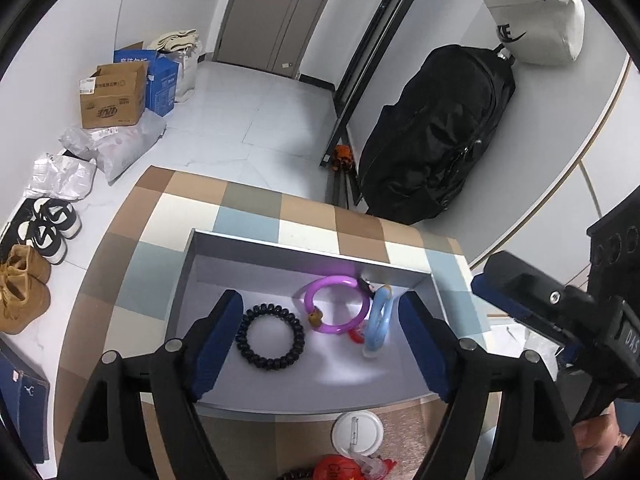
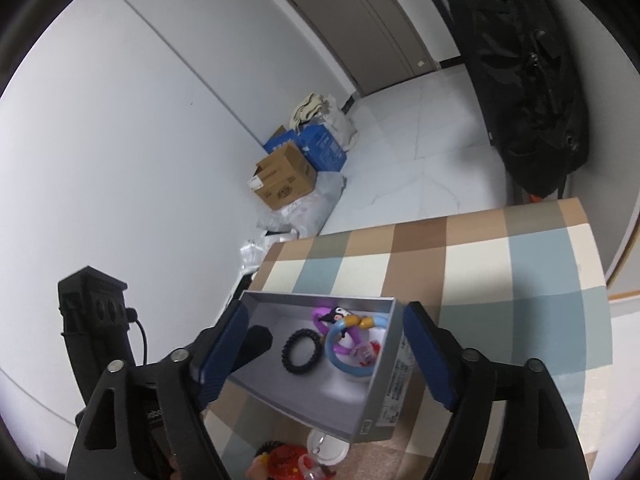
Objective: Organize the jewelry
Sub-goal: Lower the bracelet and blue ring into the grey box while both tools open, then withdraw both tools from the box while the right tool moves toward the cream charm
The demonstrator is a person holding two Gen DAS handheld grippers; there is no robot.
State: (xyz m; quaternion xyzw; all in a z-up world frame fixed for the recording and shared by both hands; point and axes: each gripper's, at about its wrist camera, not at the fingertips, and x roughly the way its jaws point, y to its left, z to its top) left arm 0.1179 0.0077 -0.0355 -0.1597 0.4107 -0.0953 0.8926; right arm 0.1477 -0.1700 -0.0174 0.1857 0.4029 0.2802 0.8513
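Observation:
A shallow grey box sits on the checked table. In it lie a black coil hair tie, a purple bracelet and a light blue bracelet, with a small red charm beside them. My left gripper is open and empty above the box. My right gripper is open and empty above the box too; it also shows in the left wrist view. A white round badge and red trinkets lie on the table in front of the box.
The table has a brown, blue and cream checked cloth. A black bag hangs at the back right. Cardboard boxes, plastic bags and shoes lie on the floor at the left.

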